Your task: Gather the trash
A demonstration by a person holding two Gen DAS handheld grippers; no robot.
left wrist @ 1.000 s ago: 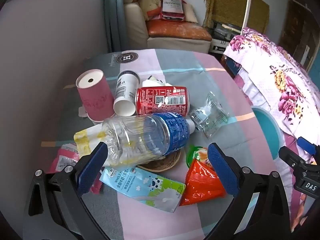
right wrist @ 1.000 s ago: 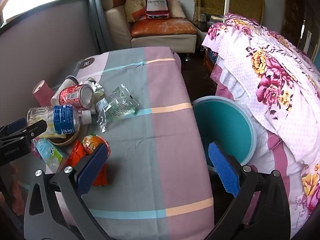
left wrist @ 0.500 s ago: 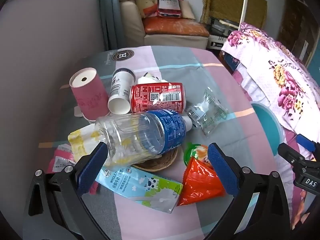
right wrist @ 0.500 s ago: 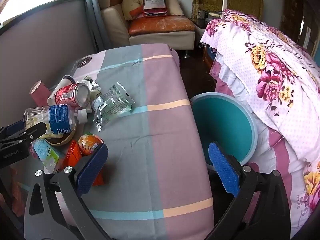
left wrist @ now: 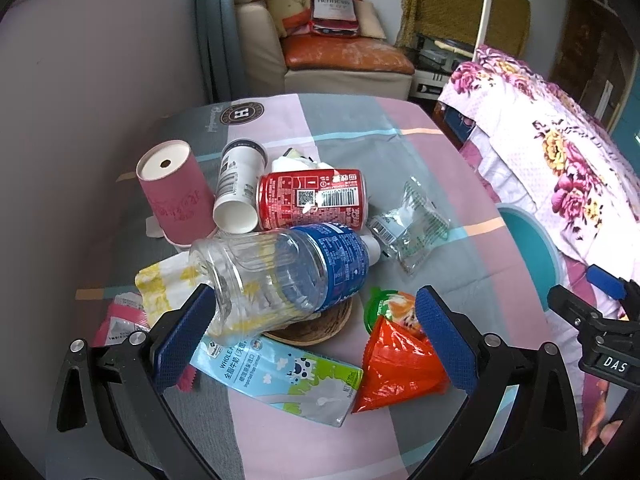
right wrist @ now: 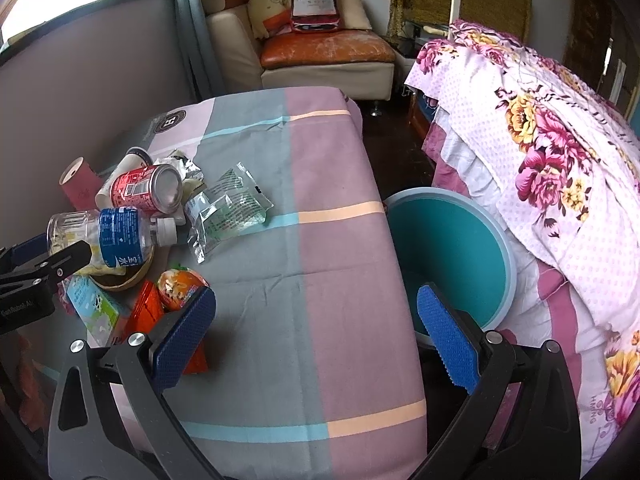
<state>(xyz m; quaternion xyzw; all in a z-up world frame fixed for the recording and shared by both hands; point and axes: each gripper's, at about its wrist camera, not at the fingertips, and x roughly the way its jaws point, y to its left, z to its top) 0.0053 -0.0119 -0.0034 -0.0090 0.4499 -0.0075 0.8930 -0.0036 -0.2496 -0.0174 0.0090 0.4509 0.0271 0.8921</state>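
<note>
A heap of trash lies on the patchwork table (left wrist: 344,120). It holds a clear plastic bottle (left wrist: 280,272) with a blue label, a red can (left wrist: 312,200), a pink paper cup (left wrist: 176,196), a white cup (left wrist: 236,196), a clear wrapper (left wrist: 408,224), a milk carton (left wrist: 280,376) and an orange-red packet (left wrist: 396,356). My left gripper (left wrist: 312,336) is open, its pads on either side of the bottle's near end and just short of it. My right gripper (right wrist: 316,336) is open and empty over the table's right part, near a teal bin (right wrist: 452,248).
The bottle rests on a small wooden coaster (left wrist: 316,328). A bed with a floral cover (right wrist: 552,152) stands right of the bin. A sofa (right wrist: 320,52) stands beyond the table. A grey wall (left wrist: 92,80) runs along the table's left side.
Both views have pulled back and risen a little, so the heap sits slightly farther away. The trash has not moved. Both grippers stay open.
</note>
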